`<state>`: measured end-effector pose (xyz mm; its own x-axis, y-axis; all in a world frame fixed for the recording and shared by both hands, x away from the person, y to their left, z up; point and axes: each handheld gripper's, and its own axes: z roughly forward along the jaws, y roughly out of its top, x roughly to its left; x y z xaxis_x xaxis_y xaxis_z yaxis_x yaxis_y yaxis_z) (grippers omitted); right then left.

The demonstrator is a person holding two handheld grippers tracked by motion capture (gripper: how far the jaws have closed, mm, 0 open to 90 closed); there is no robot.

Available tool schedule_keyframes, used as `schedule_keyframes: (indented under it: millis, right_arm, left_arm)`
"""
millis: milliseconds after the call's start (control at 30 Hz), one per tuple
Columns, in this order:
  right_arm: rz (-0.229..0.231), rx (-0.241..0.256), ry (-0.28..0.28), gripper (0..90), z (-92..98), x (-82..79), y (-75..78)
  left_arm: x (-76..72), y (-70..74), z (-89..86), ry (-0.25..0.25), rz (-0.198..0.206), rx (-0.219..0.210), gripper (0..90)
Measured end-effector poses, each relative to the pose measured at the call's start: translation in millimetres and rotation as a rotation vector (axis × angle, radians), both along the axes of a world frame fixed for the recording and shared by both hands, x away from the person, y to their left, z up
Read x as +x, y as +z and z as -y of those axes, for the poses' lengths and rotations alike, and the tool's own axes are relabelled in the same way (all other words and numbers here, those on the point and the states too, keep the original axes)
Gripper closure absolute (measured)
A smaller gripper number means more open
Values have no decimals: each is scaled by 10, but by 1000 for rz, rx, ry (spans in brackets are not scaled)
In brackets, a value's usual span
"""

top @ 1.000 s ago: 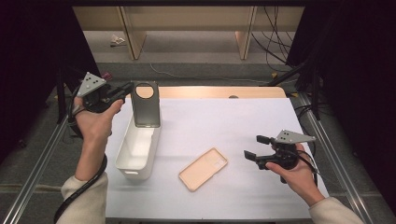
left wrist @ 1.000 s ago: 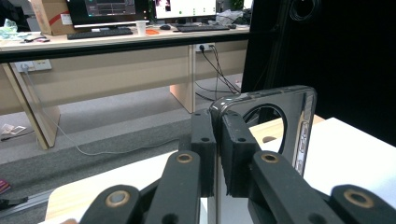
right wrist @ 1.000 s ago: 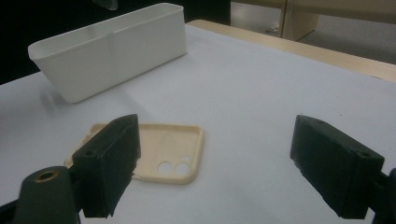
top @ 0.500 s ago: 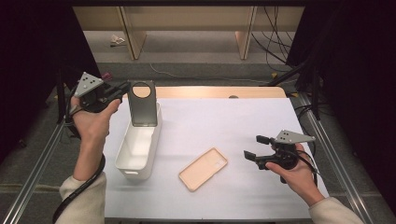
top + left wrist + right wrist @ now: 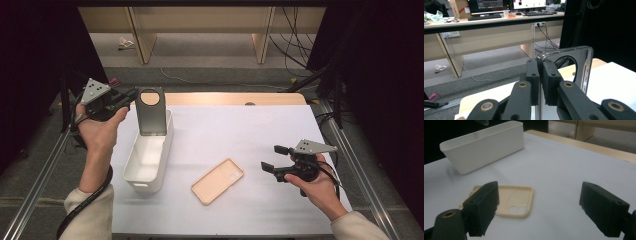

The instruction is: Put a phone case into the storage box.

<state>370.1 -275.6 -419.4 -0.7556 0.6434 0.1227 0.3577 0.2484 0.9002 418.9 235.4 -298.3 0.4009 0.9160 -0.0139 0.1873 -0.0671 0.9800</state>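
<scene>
Left gripper (image 5: 131, 95) is pinching the top corner of a dark phone case (image 5: 151, 111), holding it upright over the far end of the white bin (image 5: 146, 175). The case is looking light, thin, glossy and flexible; an edge grip near the camera cutout seems apt. Right of the bin, a beige case (image 5: 217, 180) is lying flat on the table (image 5: 260, 130). Right gripper (image 5: 274, 157) is hovering beyond it, fingers spread.
</scene>
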Motion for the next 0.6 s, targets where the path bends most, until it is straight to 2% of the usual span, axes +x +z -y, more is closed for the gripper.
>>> schedule_keyframes:
  millis: [200,600]
  right_arm:
    - [1,1,6,169,-14,-13,8]
    - [0,2,8,169,-20,-13,4]
  left_arm:
    - [33,-14,-6,-5,4,25,840]
    - [132,-67,-44,-10,7,28,841]
